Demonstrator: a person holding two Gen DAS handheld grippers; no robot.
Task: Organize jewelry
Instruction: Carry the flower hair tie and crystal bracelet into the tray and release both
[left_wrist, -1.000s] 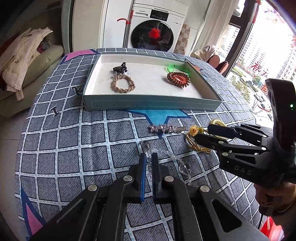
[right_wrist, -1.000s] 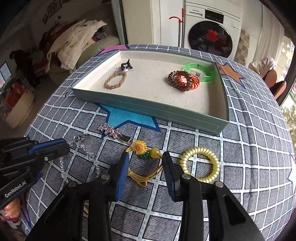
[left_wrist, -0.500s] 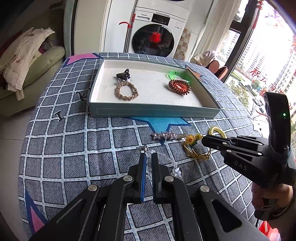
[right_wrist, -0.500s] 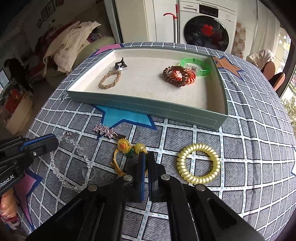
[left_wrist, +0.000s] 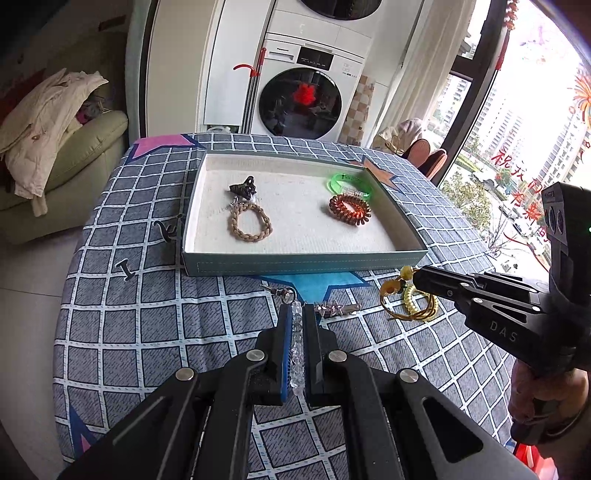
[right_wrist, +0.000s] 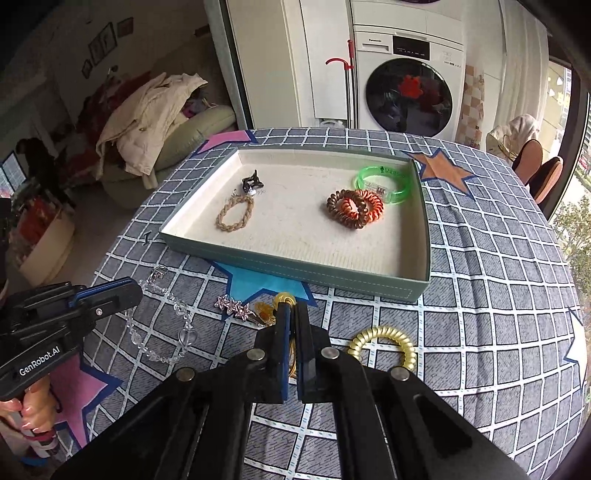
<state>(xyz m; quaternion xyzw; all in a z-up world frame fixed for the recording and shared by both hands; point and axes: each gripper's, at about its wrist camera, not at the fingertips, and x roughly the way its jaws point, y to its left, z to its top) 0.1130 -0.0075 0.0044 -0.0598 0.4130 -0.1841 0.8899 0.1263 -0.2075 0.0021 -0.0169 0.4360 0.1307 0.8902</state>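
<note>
From the left wrist, the left tongs (left_wrist: 298, 317) clamp the crystal bracelet (left_wrist: 297, 350), its strand running lengthwise between the fingers toward the tray (left_wrist: 303, 261). From the right wrist, the right tongs (right_wrist: 291, 314) pinch the yellow flower hair tie (right_wrist: 282, 300), lifted above the desk (right_wrist: 480, 314) near the tray's front wall.

Glossy clear-bead bracelet (left_wrist: 297, 343), cloth table cover (left_wrist: 147, 325)

right gripper (right_wrist: 290, 314) now clamped on yellow flower hair tie (right_wrist: 266, 309), both grippers lifted, crystal bracelet (left_wrist: 297, 343) dangling from left gripper (left_wrist: 294, 318)

Home: washing machine (right_wrist: 409, 92), sofa (left_wrist: 74, 155)
</note>
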